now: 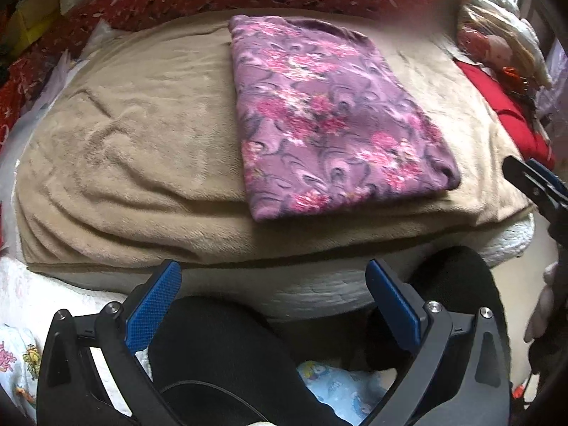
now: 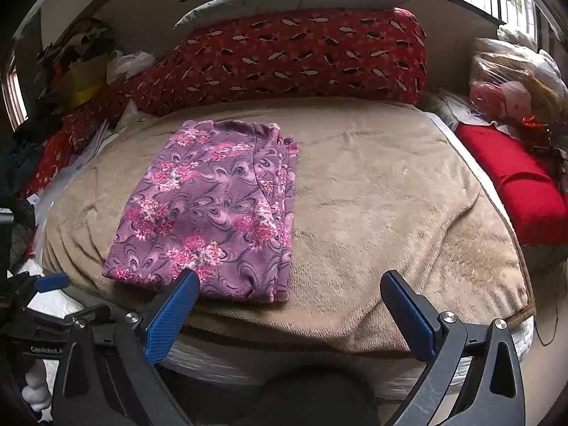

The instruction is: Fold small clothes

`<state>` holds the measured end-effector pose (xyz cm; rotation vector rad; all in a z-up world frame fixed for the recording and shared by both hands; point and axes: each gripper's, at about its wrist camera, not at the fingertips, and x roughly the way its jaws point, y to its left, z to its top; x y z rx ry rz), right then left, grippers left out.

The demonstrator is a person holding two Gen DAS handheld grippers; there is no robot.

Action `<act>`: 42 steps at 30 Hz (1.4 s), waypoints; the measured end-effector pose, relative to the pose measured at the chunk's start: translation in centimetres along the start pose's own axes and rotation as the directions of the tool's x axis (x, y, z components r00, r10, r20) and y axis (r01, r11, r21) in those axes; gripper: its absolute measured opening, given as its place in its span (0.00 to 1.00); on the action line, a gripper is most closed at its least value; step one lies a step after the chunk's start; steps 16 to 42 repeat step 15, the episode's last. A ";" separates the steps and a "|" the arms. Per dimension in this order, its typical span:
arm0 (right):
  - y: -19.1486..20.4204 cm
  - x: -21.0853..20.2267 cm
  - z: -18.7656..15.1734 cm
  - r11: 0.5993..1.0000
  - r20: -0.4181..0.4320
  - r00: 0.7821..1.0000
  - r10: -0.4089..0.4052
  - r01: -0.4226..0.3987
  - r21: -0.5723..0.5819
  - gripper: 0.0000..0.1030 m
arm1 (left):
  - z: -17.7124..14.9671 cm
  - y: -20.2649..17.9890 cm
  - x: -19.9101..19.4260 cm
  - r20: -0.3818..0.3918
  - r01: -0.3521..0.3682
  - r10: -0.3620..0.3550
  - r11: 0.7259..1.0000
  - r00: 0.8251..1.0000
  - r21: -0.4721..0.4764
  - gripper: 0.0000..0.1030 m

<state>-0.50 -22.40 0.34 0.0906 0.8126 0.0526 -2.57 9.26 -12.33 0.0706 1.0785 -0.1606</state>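
A purple garment with pink flowers (image 1: 330, 117) lies folded into a flat rectangle on a beige blanket (image 1: 142, 142) on the bed. It also shows in the right wrist view (image 2: 213, 206), left of the blanket's middle (image 2: 372, 213). My left gripper (image 1: 273, 273) is open and empty, held off the bed's near edge, short of the garment. My right gripper (image 2: 289, 284) is open and empty, just before the garment's near right corner. The right gripper's tips show at the right edge of the left wrist view (image 1: 532, 177).
A long red patterned pillow (image 2: 284, 56) lies along the far side of the bed. A red cushion (image 2: 514, 181) and bagged items (image 2: 504, 71) sit at the right. Clutter and bags (image 2: 81, 64) lie at the left. My dark-clothed knees (image 1: 220, 348) are under the left gripper.
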 end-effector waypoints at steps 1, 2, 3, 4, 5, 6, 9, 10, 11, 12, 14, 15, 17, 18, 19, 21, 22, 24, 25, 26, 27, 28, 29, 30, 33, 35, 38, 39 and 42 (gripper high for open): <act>0.0 -0.1 0.0 1.000 -0.001 1.000 0.000 0.000 0.005 0.99 | 0.1 0.0 -0.2 -0.015 0.032 -0.033 0.999 0.999 -0.013 1.00; -0.1 -0.1 0.0 1.000 -0.001 1.000 0.000 0.000 0.009 0.99 | 0.1 0.0 -0.4 -0.018 0.053 -0.054 0.998 0.998 -0.024 1.00; -0.2 -0.1 0.0 1.000 -0.002 1.000 0.000 0.000 0.011 0.99 | 0.3 0.0 -1.0 -0.008 0.086 -0.087 0.995 0.996 -0.039 1.00; -0.3 -0.2 0.0 1.000 -0.002 1.000 -0.001 0.001 0.015 0.99 | 0.4 0.0 -1.4 0.006 0.104 -0.104 0.994 0.995 -0.040 1.00; -0.3 -0.2 0.0 1.000 -0.001 1.000 -0.002 0.002 0.019 0.99 | 0.4 -0.4 -2.1 0.026 0.106 -0.105 0.994 0.994 -0.030 1.00; -0.4 -0.2 0.0 1.000 -0.001 1.000 -0.004 0.004 0.023 0.99 | 0.5 -1.0 -2.6 0.047 0.091 -0.090 0.996 0.995 -0.003 1.00; -0.7 -0.1 -0.1 0.999 -0.011 1.000 -0.005 0.006 0.039 0.99 | 0.3 -2.5 -3.6 0.092 0.069 -0.074 0.996 0.993 0.056 1.00; -0.9 -0.1 -0.1 0.999 -0.013 1.000 -0.005 0.005 0.043 0.99 | 0.4 -2.6 -3.5 0.091 0.072 -0.078 0.995 0.993 0.063 1.00; -1.1 -0.1 -0.1 0.999 -0.016 1.000 -0.005 0.005 0.052 0.99 | 0.4 -2.8 -3.5 0.086 0.080 -0.085 0.995 0.993 0.066 1.00; -1.3 -0.1 -0.1 0.998 -0.018 1.000 -0.005 0.006 0.057 0.99 | 0.5 -3.1 -3.4 0.079 0.091 -0.096 0.994 0.992 0.065 1.00; -1.6 -0.1 -0.2 0.997 -0.021 1.000 -0.004 0.006 0.071 0.99 | 0.6 -3.3 -3.4 0.080 0.093 -0.098 0.994 0.992 0.062 1.00; -1.8 -0.2 -0.3 0.997 -0.022 1.000 -0.005 0.007 0.078 0.99 | 0.6 -3.3 -3.5 0.087 0.086 -0.091 0.994 0.992 0.063 1.00; -1.8 -0.2 -0.3 0.997 -0.022 1.000 -0.005 0.007 0.078 0.99 | 0.6 -3.3 -3.5 0.087 0.086 -0.091 0.994 0.992 0.063 1.00; -1.8 -0.2 -0.3 0.997 -0.022 1.000 -0.005 0.007 0.078 0.99 | 0.6 -3.3 -3.5 0.087 0.086 -0.091 0.994 0.992 0.063 1.00; -1.8 -0.2 -0.3 0.997 -0.022 1.000 -0.005 0.007 0.078 0.99 | 0.6 -3.3 -3.5 0.087 0.086 -0.091 0.994 0.992 0.063 1.00; -1.8 -0.2 -0.3 0.997 -0.022 1.000 -0.005 0.007 0.078 0.99 | 0.6 -3.3 -3.5 0.087 0.086 -0.091 0.994 0.992 0.063 1.00; -1.8 -0.2 -0.3 0.997 -0.022 1.000 -0.005 0.007 0.078 0.99 | 0.6 -3.3 -3.5 0.087 0.086 -0.091 0.994 0.992 0.063 1.00; -1.8 -0.2 -0.3 0.997 -0.022 1.000 -0.005 0.007 0.078 0.99 | 0.6 -3.3 -3.5 0.087 0.086 -0.091 0.994 0.992 0.063 1.00; -1.8 -0.2 -0.3 0.997 -0.022 1.000 -0.005 0.007 0.078 0.99 | 0.6 -3.3 -3.5 0.087 0.086 -0.091 0.994 0.992 0.063 1.00; -1.8 -0.2 -0.3 0.997 -0.022 1.000 -0.005 0.007 0.078 0.99 | 0.6 -3.3 -3.5 0.087 0.086 -0.091 0.994 0.992 0.063 1.00; -1.8 -0.2 -0.3 0.997 -0.022 1.000 -0.005 0.007 0.078 0.99 | 0.6 -3.3 -3.5 0.087 0.086 -0.091 0.994 0.992 0.063 1.00; -1.8 -0.2 -0.3 0.997 -0.022 1.000 -0.005 0.007 0.078 0.99 | 0.6 -3.3 -3.5 0.087 0.086 -0.091 0.994 0.992 0.063 1.00; -1.8 -0.2 -0.3 0.997 -0.022 1.000 -0.005 0.007 0.078 0.99 | 0.6 -3.3 -3.5 0.087 0.086 -0.091 0.994 0.992 0.063 1.00; -1.8 -0.2 -0.3 0.997 -0.022 1.000 -0.005 0.007 0.078 0.99 | 0.6 -3.3 -3.5 0.087 0.086 -0.091 0.994 0.992 0.063 1.00; -1.8 -0.2 -0.3 0.997 -0.022 1.000 -0.005 0.007 0.078 0.99 | 0.6 -3.3 -3.5 0.087 0.086 -0.091 0.994 0.992 0.063 1.00; -1.8 -0.2 -0.3 0.997 -0.022 1.000 -0.005 0.007 0.078 0.99 | 0.6 -3.3 -3.5 0.087 0.086 -0.091 0.994 0.992 0.063 1.00; -1.8 -0.2 -0.3 0.997 -0.022 1.000 -0.005 0.007 0.078 0.99 | 0.6 -3.3 -3.5 0.087 0.086 -0.091 0.994 0.992 0.063 1.00; -1.8 -0.2 -0.3 0.997 -0.022 1.000 -0.005 0.007 0.078 0.99 | 0.6 -3.3 -3.5 0.087 0.086 -0.091 0.994 0.992 0.063 1.00; -1.8 -0.2 -0.3 0.997 -0.022 1.000 -0.005 0.007 0.078 0.99 | 0.6 -3.3 -3.5 0.087 0.086 -0.091 0.994 0.992 0.063 1.00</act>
